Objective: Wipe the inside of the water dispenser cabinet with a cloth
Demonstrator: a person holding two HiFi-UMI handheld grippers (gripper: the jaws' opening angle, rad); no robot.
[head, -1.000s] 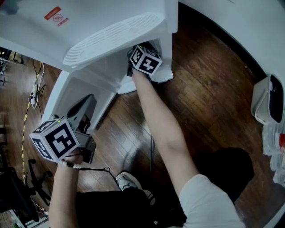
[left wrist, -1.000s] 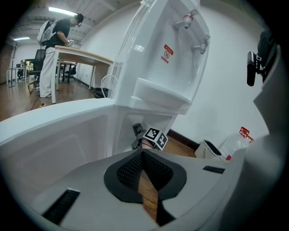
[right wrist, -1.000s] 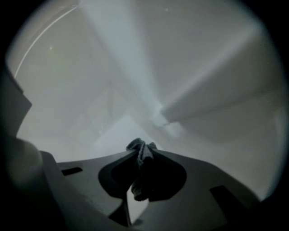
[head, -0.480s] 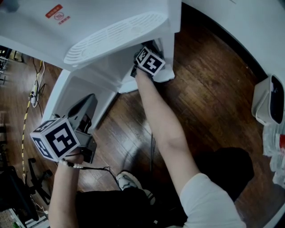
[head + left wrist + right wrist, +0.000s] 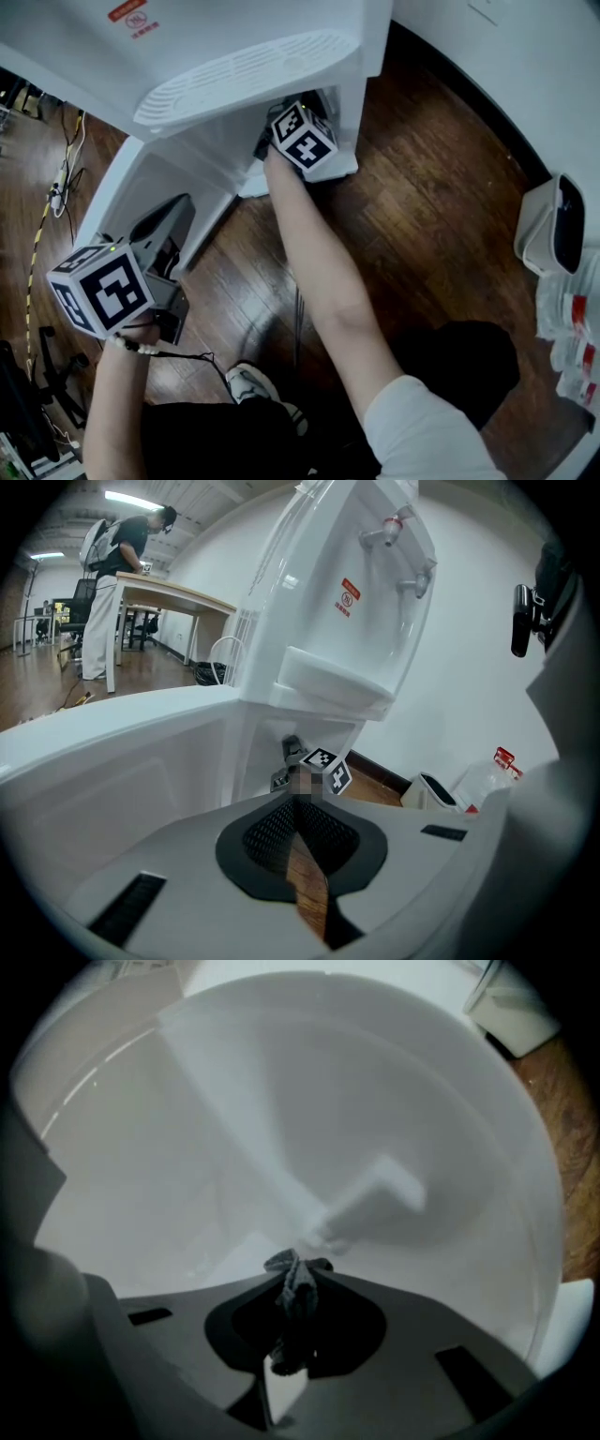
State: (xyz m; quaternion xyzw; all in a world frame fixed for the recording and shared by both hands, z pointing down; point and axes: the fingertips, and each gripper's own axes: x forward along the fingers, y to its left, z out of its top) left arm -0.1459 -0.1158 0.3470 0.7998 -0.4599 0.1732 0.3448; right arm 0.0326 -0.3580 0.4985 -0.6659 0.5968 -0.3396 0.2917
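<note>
**Head view, upper centre.** The right gripper (image 5: 296, 1288) reaches into the open cabinet (image 5: 230, 155) at the foot of the white water dispenser (image 5: 234, 56). Only its marker cube (image 5: 302, 139) and the forearm behind it show under the drip tray (image 5: 239, 75). Compared with half a second ago, the cube sits slightly further left in the frame and a little nearer the opening. This shift is small, and the camera has also moved. It reads as one pass of a back-and-forth wiping stroke, so the wipe is judged to be under way, not finished.

**Right gripper view.** The jaws are pinched together on a dark grey cloth (image 5: 286, 1265). A crumpled tuft of it sticks out past the tips at lower centre, close against the cabinet's pale inner wall (image 5: 281, 1101); whether it is touching the wall cannot be told. That wall looks smooth, white and unmarked. A blurred light ridge crosses mid-frame and cannot be identified.

**Left gripper view.** The left gripper (image 5: 298, 817) has its jaws drawn narrow with nothing between them, and only a sliver of wooden floor (image 5: 422, 187) shows through. In the head view it remains at lower left, beside the opened cabinet door (image 5: 141, 183).
</note>
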